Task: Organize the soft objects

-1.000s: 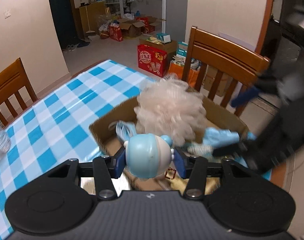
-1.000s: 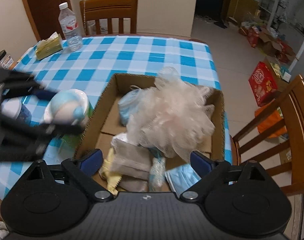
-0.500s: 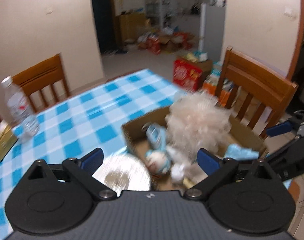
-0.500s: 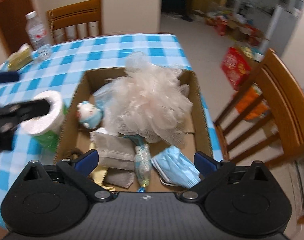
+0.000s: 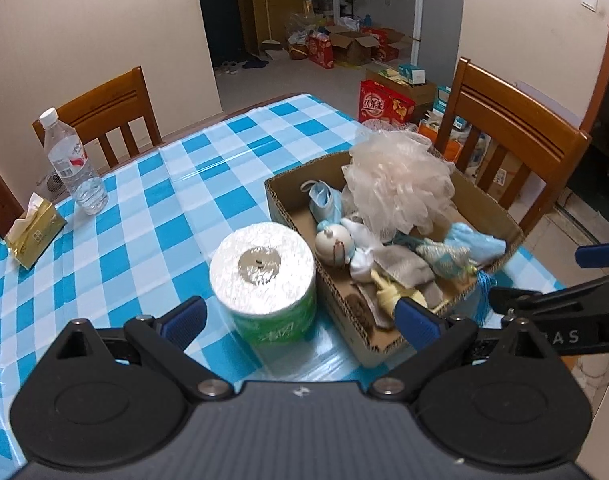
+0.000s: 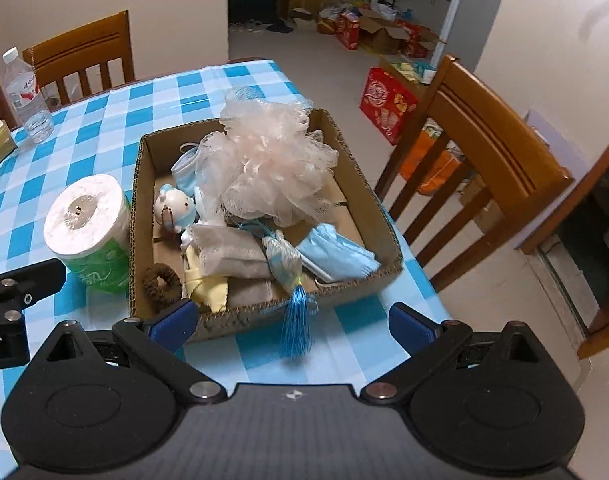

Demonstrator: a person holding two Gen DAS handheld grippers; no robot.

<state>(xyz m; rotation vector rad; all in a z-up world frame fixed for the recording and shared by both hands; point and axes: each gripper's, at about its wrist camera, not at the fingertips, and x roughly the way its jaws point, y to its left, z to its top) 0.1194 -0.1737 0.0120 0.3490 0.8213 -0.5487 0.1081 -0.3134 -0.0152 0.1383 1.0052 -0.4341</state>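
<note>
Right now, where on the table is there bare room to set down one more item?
Open cloth lies between the water bottle, the toilet roll and the far table edge. The cardboard box is crowded, topped by the mesh sponge.

Both wrist views sharp now, no motion blur. Indoor light, even and fairly bright, slightly warm on the walls; source not in view, prob. overhead. Shadows soft and short: a faint one under the toilet paper roll [image 5: 263, 276] on the tablecloth [image 5: 116, 216], darker inside the cardboard box [image 6: 384, 240] along its near wall. Glare streaks on the glossy tablecloth near the table's far edge and by the box's near corner in the left view. Far room through the doorway bright but low on detail. Strong fisheye: walls and chair backs bow, black vignette in the corners. Gripper housings at the bottom edge dark, w/ little detail.
</note>
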